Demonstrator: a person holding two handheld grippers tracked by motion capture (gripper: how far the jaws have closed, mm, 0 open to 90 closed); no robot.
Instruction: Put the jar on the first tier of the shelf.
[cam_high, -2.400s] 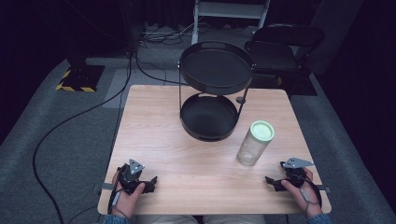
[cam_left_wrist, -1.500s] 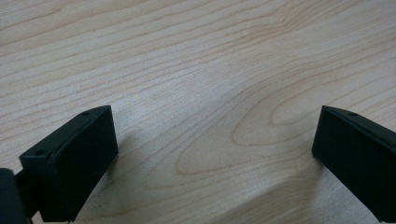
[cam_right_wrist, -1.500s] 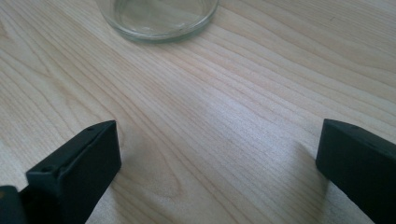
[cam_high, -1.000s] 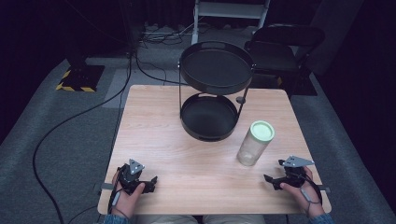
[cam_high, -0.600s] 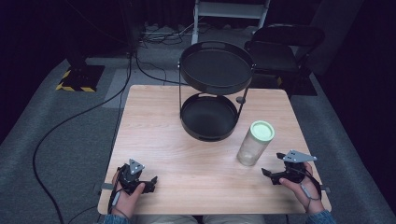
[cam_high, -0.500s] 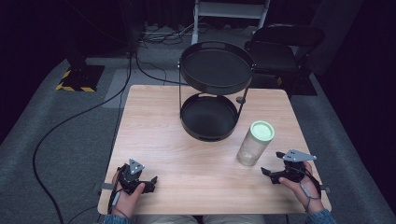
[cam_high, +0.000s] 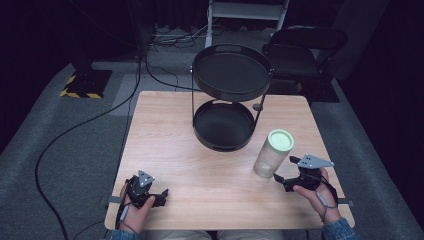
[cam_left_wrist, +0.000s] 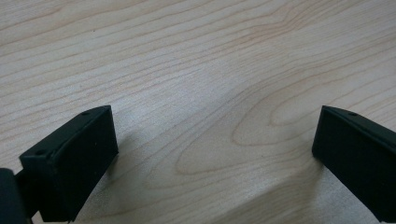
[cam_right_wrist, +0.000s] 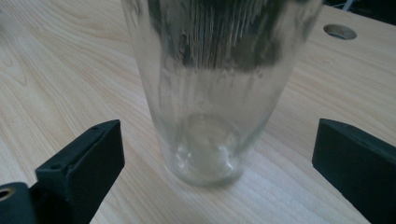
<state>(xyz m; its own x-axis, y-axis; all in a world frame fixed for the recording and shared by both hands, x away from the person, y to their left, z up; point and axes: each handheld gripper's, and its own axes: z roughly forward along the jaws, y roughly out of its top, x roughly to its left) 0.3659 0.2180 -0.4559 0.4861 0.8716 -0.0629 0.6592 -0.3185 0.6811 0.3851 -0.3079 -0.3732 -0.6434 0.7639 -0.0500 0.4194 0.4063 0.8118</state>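
- Jar (cam_high: 272, 154) (cam_right_wrist: 215, 88): clear glass with a pale green lid, tapering slightly toward its base. It stands upright on the wooden table (cam_high: 165, 135), towards the right side, and looks empty.
- Stand (cam_high: 227, 95): black, with two round rimmed trays, one above the other on thin rods. It sits at the table's far middle, near the jar but apart from it.
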